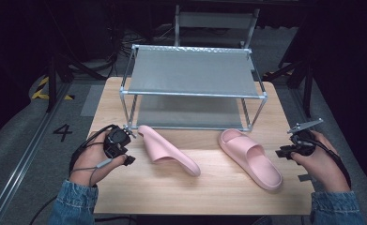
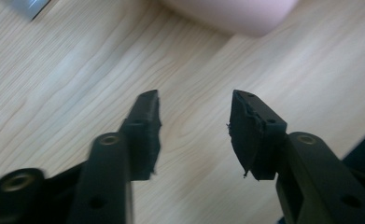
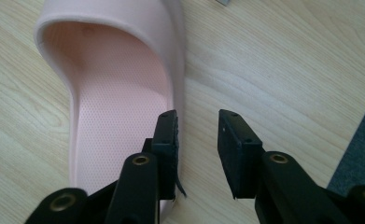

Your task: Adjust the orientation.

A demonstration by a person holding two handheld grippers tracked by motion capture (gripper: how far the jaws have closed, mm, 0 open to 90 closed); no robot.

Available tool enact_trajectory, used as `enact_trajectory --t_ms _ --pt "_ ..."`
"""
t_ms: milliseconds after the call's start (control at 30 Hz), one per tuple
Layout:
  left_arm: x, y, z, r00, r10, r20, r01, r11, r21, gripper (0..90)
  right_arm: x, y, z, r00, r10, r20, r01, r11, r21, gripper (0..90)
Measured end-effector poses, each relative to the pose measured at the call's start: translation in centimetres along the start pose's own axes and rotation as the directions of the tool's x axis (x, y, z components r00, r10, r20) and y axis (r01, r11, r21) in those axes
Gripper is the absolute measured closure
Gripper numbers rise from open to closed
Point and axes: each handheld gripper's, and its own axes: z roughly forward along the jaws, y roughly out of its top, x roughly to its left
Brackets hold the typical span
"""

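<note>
Two pink slippers lie on the wooden table. The left slipper (image 1: 168, 151) is tipped on its side, and its rounded end (image 2: 231, 14) shows at the top of the left gripper view. The right slipper (image 1: 251, 158) sits upright with its footbed (image 3: 110, 107) facing up. My left gripper (image 1: 131, 146) (image 2: 194, 100) is just left of the tipped slipper, open, with bare wood between its jaws. My right gripper (image 1: 284, 152) (image 3: 199, 116) is to the right of the upright slipper, open. Its left jaw hangs over the slipper's edge, and bare wood shows in the gap.
A metal rack (image 1: 193, 93) with two grey shelves stands at the back of the table (image 1: 209, 187). One of its feet (image 2: 28, 4) is near my left gripper. Grey floor lies past the table's right edge (image 3: 357, 154). A person's hands and denim sleeves enter from below.
</note>
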Motion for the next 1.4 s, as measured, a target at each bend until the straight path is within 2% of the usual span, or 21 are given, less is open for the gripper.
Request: enact_trajectory --t_ms 33,67,133,233,300,333,400,500,800,1100,1267,1400 --pt "-0.3 0.1 -0.2 0.999 0.01 0.043 -0.008 0.9994 -0.033 58.0 -0.1 0.0 0.1 1.0 -0.007 -0.001 0.007 1.0 -0.002 68.9" --pt "-0.5 0.3 -0.4 0.9978 0.011 0.065 -0.008 0.9991 -0.041 60.9 -0.3 -0.2 0.3 0.9999 -0.012 -0.009 0.012 0.9999 0.003 69.1" --pt "-0.9 0.7 -0.7 0.9992 0.007 0.04 -0.006 0.9995 -0.03 66.4 -0.5 -0.4 0.5 0.9997 -0.011 -0.022 0.011 0.9999 -0.001 69.1" --pt "-1.4 1.5 -0.8 0.9998 -0.001 0.021 0.001 1.0 -0.007 73.7 -0.7 -0.7 0.5 0.9994 -0.019 -0.029 0.018 0.9998 -0.012 68.2" --pt "-1.7 2.1 -1.0 0.9997 0.009 0.02 -0.009 1.0 0.002 81.2 -0.9 -1.0 0.3 0.9996 -0.006 -0.028 0.005 0.9998 -0.02 68.2" --pt "-1.9 2.6 -1.0 0.9977 0.017 0.065 -0.016 0.9997 -0.019 85.4 -1.0 -1.2 0.2 0.9998 -0.005 -0.017 0.005 0.9997 -0.026 68.1" --pt "-2.1 3.3 -1.0 0.9953 0.024 0.094 -0.022 0.9995 -0.023 89.9 -1.2 -1.6 -0.1 0.9998 0.014 -0.012 -0.014 0.9993 -0.036 68.0" --pt "-2.5 4.2 -0.8 0.9958 0.048 0.078 -0.049 0.9988 0.007 90.0 -1.2 -2.0 -0.3 0.9996 0.026 -0.014 -0.026 0.9989 -0.039 67.8" --pt "-3.0 6.3 -0.2 0.9917 0.099 0.082 -0.1 0.9948 0.018 90.0 -1.0 -3.0 -0.5 0.999 0.045 -0.007 -0.045 0.9978 -0.049 66.7" --pt "-3.3 8.3 0.8 0.9869 0.132 0.093 -0.135 0.9904 0.028 90.0 -1.2 -4.2 -1.1 0.9969 0.079 0.002 -0.078 0.9947 -0.067 65.9" --pt "-3.2 9.2 1.6 0.9852 0.135 0.106 -0.14 0.9894 0.039 90.0 -1.3 -4.8 -1.3 0.9956 0.094 0.005 -0.094 0.9931 -0.071 65.0" --pt "-3.3 9.9 2.2 0.9867 0.14 0.083 -0.145 0.9881 0.052 89.8 -1.5 -5.2 -1.6 0.9954 0.094 0.013 -0.093 0.9927 -0.077 64.8"
